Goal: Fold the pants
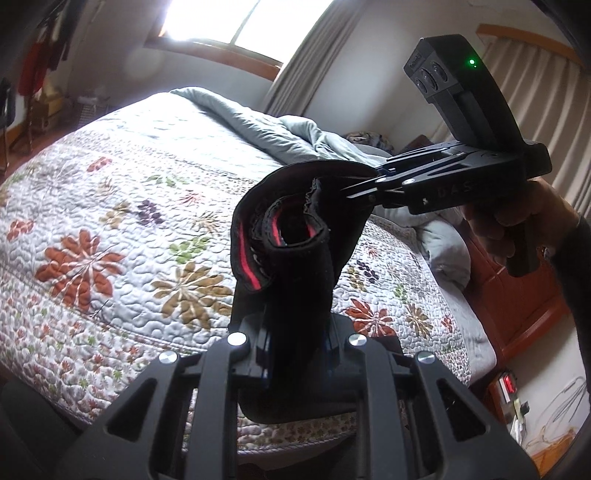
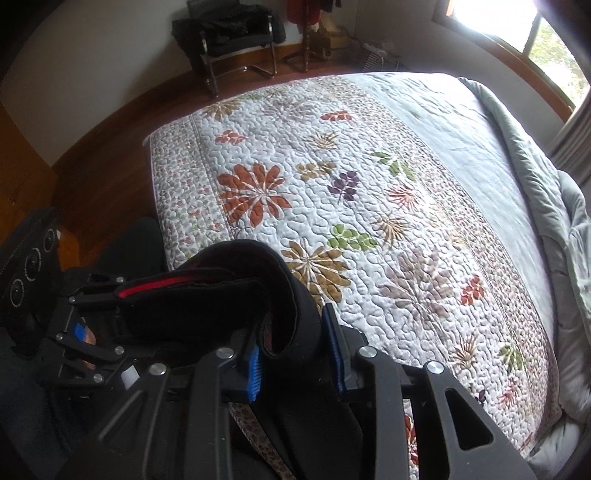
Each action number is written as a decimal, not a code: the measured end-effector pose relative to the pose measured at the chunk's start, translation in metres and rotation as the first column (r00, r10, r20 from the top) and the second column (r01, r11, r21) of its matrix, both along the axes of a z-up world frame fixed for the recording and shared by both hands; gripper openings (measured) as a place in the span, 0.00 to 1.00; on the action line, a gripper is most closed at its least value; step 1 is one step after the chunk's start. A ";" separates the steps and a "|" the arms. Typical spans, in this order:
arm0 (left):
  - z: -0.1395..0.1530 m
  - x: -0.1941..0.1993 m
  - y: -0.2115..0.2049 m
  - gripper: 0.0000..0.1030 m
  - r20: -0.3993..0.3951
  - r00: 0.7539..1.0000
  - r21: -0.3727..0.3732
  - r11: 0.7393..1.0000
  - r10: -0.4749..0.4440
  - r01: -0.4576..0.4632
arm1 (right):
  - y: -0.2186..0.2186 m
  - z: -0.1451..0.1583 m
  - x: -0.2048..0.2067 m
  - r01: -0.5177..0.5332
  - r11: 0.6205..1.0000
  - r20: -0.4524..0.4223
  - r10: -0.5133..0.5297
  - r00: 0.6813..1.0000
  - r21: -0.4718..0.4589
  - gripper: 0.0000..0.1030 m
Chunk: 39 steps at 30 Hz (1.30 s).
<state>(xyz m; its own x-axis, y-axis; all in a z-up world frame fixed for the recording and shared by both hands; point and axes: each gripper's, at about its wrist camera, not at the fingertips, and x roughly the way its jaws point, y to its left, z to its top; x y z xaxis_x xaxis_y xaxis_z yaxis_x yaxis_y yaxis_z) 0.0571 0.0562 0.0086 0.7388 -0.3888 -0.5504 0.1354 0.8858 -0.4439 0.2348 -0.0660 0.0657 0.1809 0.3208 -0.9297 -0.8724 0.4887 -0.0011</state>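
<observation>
A: Where does the left wrist camera sit?

B: Right behind the left claw [image 1: 295, 332], close above the near edge of the bed [image 1: 110, 184], facing across the quilt toward the window [image 1: 229, 22] and the pillow end. The right claw [image 1: 354, 184] shows at its right side.

A: And the right one?

B: Behind the right claw [image 2: 295, 365], also near, looking down the bed [image 2: 369, 184] toward its far corner and a chair [image 2: 236, 37].

A: Shared ground?

B: The flowered quilt's middle, the black pants [image 1: 291, 251] [image 2: 236, 295], and the left claw [image 2: 92, 332].
</observation>
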 end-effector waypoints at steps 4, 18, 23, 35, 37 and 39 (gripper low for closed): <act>0.006 0.000 -0.016 0.18 0.012 1.000 0.018 0.999 -0.029 0.029 | -0.020 0.003 -0.003 0.031 0.999 0.009 -0.031 0.999 0.007 0.28; 0.011 0.005 -0.067 0.18 0.034 0.994 0.055 0.993 -0.106 0.104 | -0.071 0.001 -0.003 0.107 0.994 0.027 -0.108 0.994 0.008 0.26; 0.008 0.008 -0.077 0.18 0.036 0.992 0.064 0.991 -0.122 0.120 | -0.085 -0.004 -0.002 0.125 0.992 0.027 -0.125 0.992 0.010 0.26; 0.003 0.018 -0.107 0.18 0.036 0.985 0.072 0.984 -0.168 0.165 | -0.110 -0.014 0.002 0.121 0.993 0.061 -0.121 0.991 0.003 0.26; 0.002 0.020 -0.111 0.18 0.032 0.984 0.073 0.983 -0.174 0.171 | -0.116 -0.016 0.003 0.119 0.993 0.069 -0.119 0.991 0.006 0.26; 0.001 0.022 -0.115 0.18 0.030 0.983 0.074 0.981 -0.181 0.179 | -0.121 -0.019 0.004 0.118 0.993 0.077 -0.118 0.990 0.006 0.25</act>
